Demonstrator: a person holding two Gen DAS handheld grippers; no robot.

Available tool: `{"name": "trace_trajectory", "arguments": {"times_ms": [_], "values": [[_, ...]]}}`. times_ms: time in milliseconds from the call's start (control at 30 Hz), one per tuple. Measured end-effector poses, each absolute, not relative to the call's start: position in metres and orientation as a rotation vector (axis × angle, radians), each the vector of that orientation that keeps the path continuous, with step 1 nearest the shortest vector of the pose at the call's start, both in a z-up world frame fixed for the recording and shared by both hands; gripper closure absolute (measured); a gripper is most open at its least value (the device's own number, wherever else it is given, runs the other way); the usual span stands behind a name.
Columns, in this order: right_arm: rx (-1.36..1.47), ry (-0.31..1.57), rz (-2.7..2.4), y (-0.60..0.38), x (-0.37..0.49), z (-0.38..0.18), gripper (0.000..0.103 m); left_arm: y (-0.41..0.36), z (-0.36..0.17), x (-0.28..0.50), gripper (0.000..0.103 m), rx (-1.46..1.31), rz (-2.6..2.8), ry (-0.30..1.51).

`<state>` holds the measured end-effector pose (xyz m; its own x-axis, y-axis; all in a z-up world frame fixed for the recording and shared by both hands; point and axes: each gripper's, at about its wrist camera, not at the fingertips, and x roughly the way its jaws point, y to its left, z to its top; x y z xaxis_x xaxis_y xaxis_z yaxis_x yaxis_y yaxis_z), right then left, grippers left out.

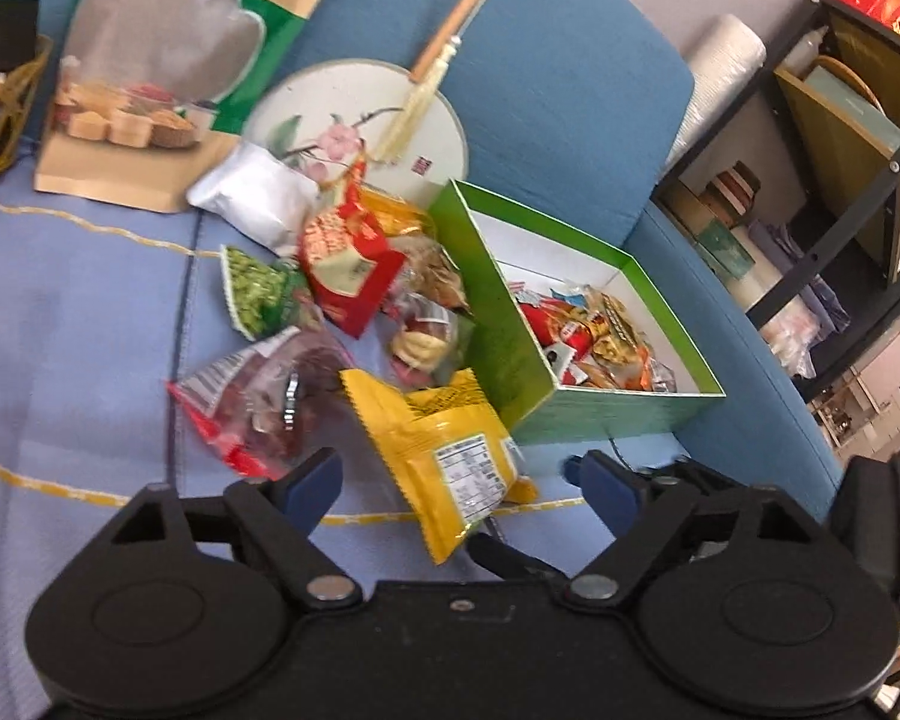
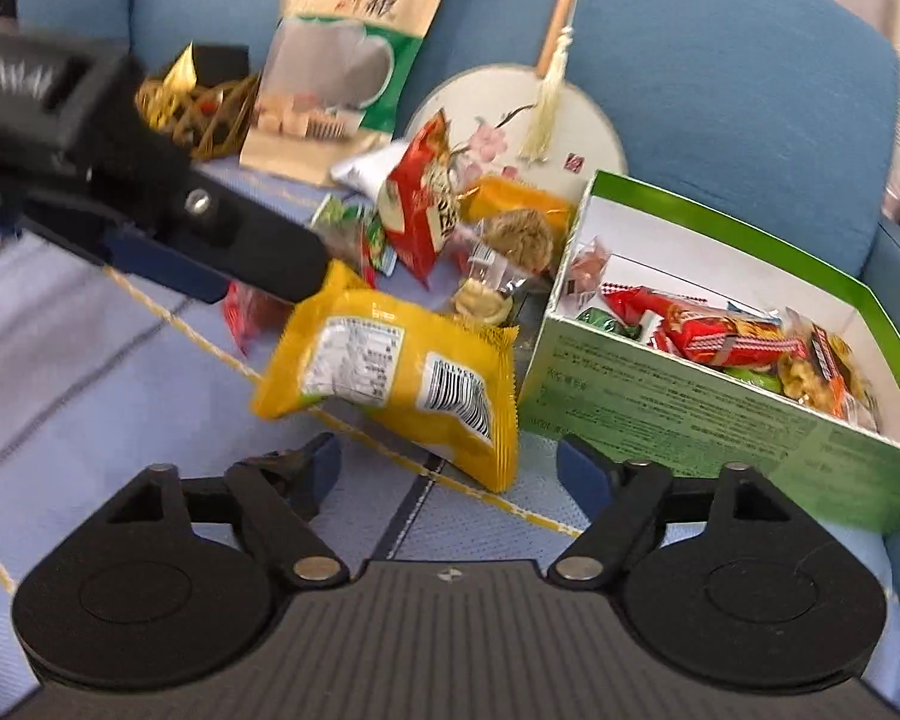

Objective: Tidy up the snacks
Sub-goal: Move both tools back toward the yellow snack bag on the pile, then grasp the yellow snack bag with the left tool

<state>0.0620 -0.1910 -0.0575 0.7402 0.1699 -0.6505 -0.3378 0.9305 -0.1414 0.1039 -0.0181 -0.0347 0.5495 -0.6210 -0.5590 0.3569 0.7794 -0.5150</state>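
target: yellow packet [image 1: 444, 456], label side up on the sofa seat [image 1: 90, 324], at the near edge of the loose snack pile [image 1: 354, 264]. I can't tell whether it lies flat or is propped on one corner; it is blurred.
goal: green box [image 1: 570, 387], open top and part filled, just right of the packet. A narrow strip of seat shows between them.
left claw [image 1: 456, 480]: released, jaws wide, grasping nothing. The packet sits dead ahead and centred in the gap, its near corner reaching back between the pads.
right claw [image 2: 450, 468]: released and empty. The packet is just ahead and slightly left, with its lower-right corner at the mouth of the gap.
long axis: in the left wrist view it runs far-left to near-right, roughly along the claw's line of sight. In the right wrist view it runs upper-left to lower-right, across the jaws.
cross-check: the right wrist view shows one of the left claw's fingers [image 2: 258, 252] coming in from the left, tip at the packet's upper-left corner. I can't tell whether it touches or only overlaps.
nearer: my call is the left claw. It is already lined up and straddles the packet's short side, so closing should pinch it.
move after grasp: lift, go right over the box's near wall, then drop.
risk: the slick film may slip from a corner pinch.
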Motion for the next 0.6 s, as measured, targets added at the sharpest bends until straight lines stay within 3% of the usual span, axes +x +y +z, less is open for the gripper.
{"name": "trace_trajectory", "arguments": {"times_ms": [67, 100, 133, 167, 200, 233, 433, 500, 533, 600], "values": [[-0.240, 0.680, 0.283, -0.194, 0.068, -0.060, 0.000, -0.023, -0.038, 0.109, 0.000, -0.359, -0.590, 0.802], [-0.229, 0.690, 0.292, -0.195, 0.072, -0.061, 0.029, -0.027, -0.040, 0.113, 0.000, -0.354, -0.589, 0.808], [-0.218, 0.707, 0.308, -0.195, 0.074, -0.061, 0.048, -0.028, -0.042, 0.117, 0.011, -0.348, -0.589, 0.816], [-0.204, 0.711, 0.317, -0.194, 0.071, -0.060, 0.064, -0.030, -0.044, 0.121, 0.031, -0.343, -0.589, 0.827], [-0.193, 0.704, 0.340, -0.192, 0.065, -0.058, 0.073, -0.031, -0.047, 0.124, 0.038, -0.335, -0.591, 0.842], [-0.198, 0.703, 0.363, -0.189, 0.057, -0.056, 0.076, -0.030, -0.048, 0.125, 0.042, -0.330, -0.590, 0.849], [-0.189, 0.713, 0.469, -0.181, 0.009, -0.053, 0.073, -0.007, -0.054, 0.102, 0.039, -0.356, -0.616, 0.866], [-0.109, 0.722, 0.471, -0.188, 0.009, -0.050, 0.046, -0.003, -0.050, 0.098, 0.023, -0.349, -0.598, 0.841], [-0.067, 0.727, 0.463, -0.192, 0.012, -0.049, 0.038, -0.003, -0.047, 0.099, 0.002, -0.351, -0.584, 0.826], [-0.005, 0.709, 0.413, -0.198, 0.022, -0.046, 0.012, -0.005, -0.042, 0.106, 0.000, -0.356, -0.556, 0.796]]}}
